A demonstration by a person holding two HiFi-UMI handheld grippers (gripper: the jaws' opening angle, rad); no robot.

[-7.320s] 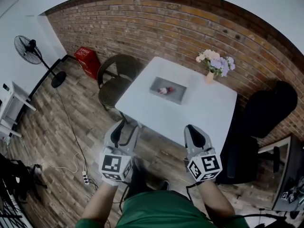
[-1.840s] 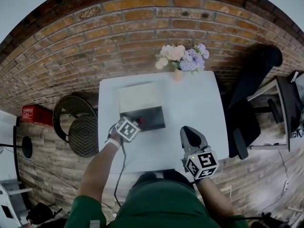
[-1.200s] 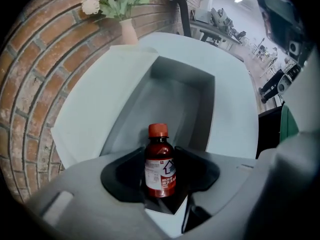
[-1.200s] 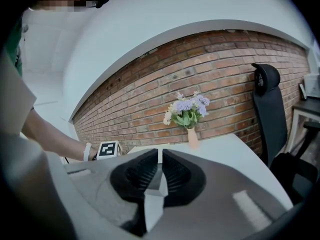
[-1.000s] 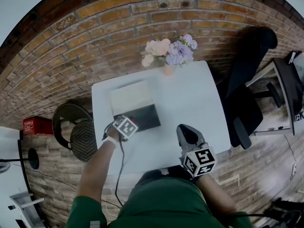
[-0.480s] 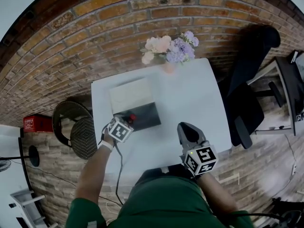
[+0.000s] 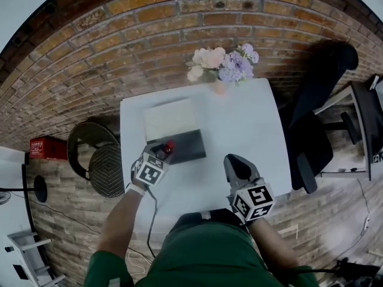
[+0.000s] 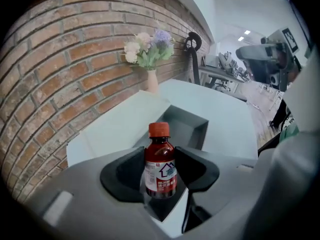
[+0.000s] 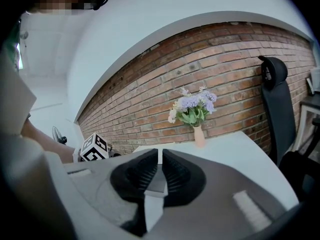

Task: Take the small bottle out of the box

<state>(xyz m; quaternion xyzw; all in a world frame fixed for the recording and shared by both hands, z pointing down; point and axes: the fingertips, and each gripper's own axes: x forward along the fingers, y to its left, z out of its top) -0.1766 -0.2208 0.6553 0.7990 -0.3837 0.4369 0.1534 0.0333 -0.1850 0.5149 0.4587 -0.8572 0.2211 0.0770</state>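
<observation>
1. Head view: a person is standing at a white table [image 7: 242, 121], holding a gripper in each hand.
2. The left gripper [image 7: 162, 151] is pinching a bottle [image 7: 169, 144] at the near left corner of the box [image 7: 188, 148].
3. In the left gripper view, the jaws are pressing on both sides of the bottle's [image 8: 160, 170] label and holding it upright. The bottle is showing dark brown with a red cap, and the open box [image 8: 196, 125] is lying just behind it.
4. The box is showing dark grey, with its pale lid [image 7: 170, 118] lying open on its far side.
5. The right gripper [image 7: 236, 162] is hovering to the right of the box, nearer the person. Its jaws are pressing together with nothing between them.
6. A vase of flowers [image 7: 220, 67] is standing beyond the box, to its right, against a brick wall [image 7: 137, 34].
7. A round chair [image 7: 96, 160] is sitting left of the box, off the table.
</observation>
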